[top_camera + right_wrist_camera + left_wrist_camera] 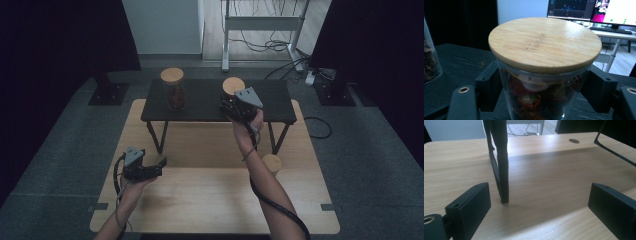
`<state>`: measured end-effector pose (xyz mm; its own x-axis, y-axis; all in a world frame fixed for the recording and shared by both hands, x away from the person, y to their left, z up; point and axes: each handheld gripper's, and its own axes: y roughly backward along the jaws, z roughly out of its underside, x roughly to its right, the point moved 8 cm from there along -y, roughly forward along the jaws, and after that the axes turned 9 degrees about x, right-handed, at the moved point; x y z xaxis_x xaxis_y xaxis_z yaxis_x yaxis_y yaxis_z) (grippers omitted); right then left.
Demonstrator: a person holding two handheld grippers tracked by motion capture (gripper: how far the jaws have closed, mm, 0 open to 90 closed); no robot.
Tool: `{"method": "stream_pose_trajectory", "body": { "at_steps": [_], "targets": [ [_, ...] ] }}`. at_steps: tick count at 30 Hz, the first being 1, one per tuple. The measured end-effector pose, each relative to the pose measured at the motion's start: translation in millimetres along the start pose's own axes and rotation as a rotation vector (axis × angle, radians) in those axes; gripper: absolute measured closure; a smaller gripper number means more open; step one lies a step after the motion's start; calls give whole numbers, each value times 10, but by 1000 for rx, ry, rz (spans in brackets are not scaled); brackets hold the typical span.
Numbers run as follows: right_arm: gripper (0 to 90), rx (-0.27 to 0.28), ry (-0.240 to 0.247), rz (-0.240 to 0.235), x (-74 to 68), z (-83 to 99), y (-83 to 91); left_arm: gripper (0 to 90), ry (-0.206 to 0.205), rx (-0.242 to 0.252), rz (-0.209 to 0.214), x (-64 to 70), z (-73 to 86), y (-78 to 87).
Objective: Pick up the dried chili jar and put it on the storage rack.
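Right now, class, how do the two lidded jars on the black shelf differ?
The right jar sits between the right gripper's jaws; the left jar stands free, untouched. In the high view the right jar is mostly hidden behind the gripper, while the left jar shows its full height. Both are clear glass with round wooden lids and hold dark reddish contents.

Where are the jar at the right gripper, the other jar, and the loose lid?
Jar point(541, 100): right gripper view, glass wall between the jaws.
Other jar point(175, 95): high view, glass body.
Loose lid point(272, 162): high view, wooden top.
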<state>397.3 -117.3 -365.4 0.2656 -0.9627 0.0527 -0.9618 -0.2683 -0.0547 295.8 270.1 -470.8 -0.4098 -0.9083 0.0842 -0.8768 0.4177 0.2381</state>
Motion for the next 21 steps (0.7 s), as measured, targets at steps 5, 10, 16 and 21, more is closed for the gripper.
{"method": "stream_pose_trajectory", "body": {
  "at_steps": [5,10,16,21],
  "targets": [
    [246,-4,0,12,-16,23,7,41,3,6,0,-4,-9,9],
    [246,17,4,19,-25,12,36,41,1,4,2,2,-8,4],
    [236,31,5,15,-13,-14,66,41,1,4,4,7,-9,5],
    [221,37,5,11,-11,-19,90,40,-2,4,6,14,-12,7]
  ]
}}
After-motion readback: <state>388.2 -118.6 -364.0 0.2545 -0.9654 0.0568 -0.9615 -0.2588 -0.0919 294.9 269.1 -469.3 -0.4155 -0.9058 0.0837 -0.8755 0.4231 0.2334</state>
